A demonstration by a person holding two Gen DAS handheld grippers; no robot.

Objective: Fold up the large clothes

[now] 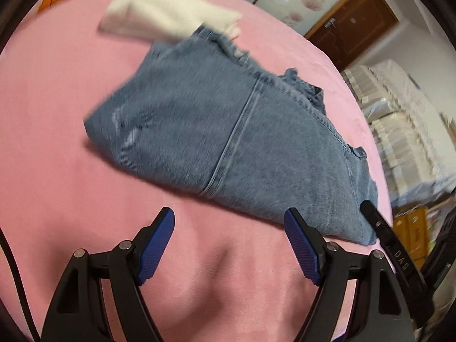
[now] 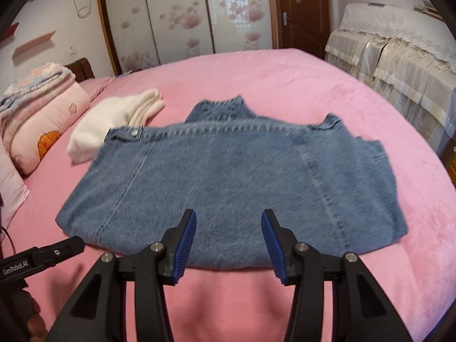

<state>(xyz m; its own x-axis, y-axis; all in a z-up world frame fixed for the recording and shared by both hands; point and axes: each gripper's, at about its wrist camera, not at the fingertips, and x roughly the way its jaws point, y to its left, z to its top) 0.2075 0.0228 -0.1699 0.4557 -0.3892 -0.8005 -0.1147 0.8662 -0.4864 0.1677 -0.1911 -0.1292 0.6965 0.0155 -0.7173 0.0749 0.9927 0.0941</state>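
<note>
Denim garment [image 2: 228,182] lies folded on the bed [image 2: 285,79]; both claws, left [image 1: 229,242] and right [image 2: 229,236], released, empty. Next, probably 1 more fold.

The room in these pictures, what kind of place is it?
Most likely a home bedroom: a bed under a pink cover, pillows at its head, and a sliding-door wardrobe behind. Denim jeans lie folded on the bed.

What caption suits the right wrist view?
Open right tool above folded denim garment on pink bed.
</note>
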